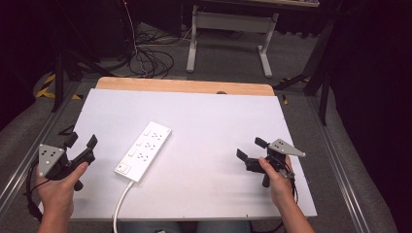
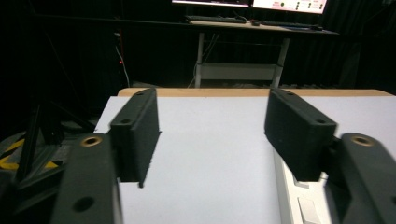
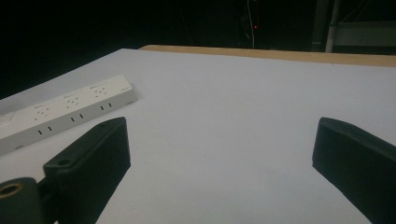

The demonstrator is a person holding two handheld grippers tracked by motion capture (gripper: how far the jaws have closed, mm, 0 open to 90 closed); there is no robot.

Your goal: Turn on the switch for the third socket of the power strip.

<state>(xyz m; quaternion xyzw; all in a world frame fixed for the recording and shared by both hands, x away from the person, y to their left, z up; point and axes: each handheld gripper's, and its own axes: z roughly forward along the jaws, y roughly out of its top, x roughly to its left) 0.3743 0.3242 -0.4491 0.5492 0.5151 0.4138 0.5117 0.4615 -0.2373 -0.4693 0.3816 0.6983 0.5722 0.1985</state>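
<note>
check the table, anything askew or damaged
Only the power strip: it lies diagonally on the white table, its cord trailing off the near edge. No damage or spill shows. Both grippers, left and right, are open, clear of it.

Ahead of you lies a white tabletop [image 1: 209, 145] with a strip of bare wood [image 1: 184, 86] along its far edge. Metal rails [image 1: 29, 160] run down both sides of it. Beyond it, on the grey carpeted floor [image 1: 228, 63], stands a white-legged desk [image 1: 228, 22], and a tangle of dark cables [image 1: 150, 60] lies to its left. Yellow-and-black hazard tape [image 1: 46, 85] marks the floor at the far left. In the left gripper view, the desk carries a keyboard [image 2: 215, 19] and lit screens [image 2: 289, 4].
</note>
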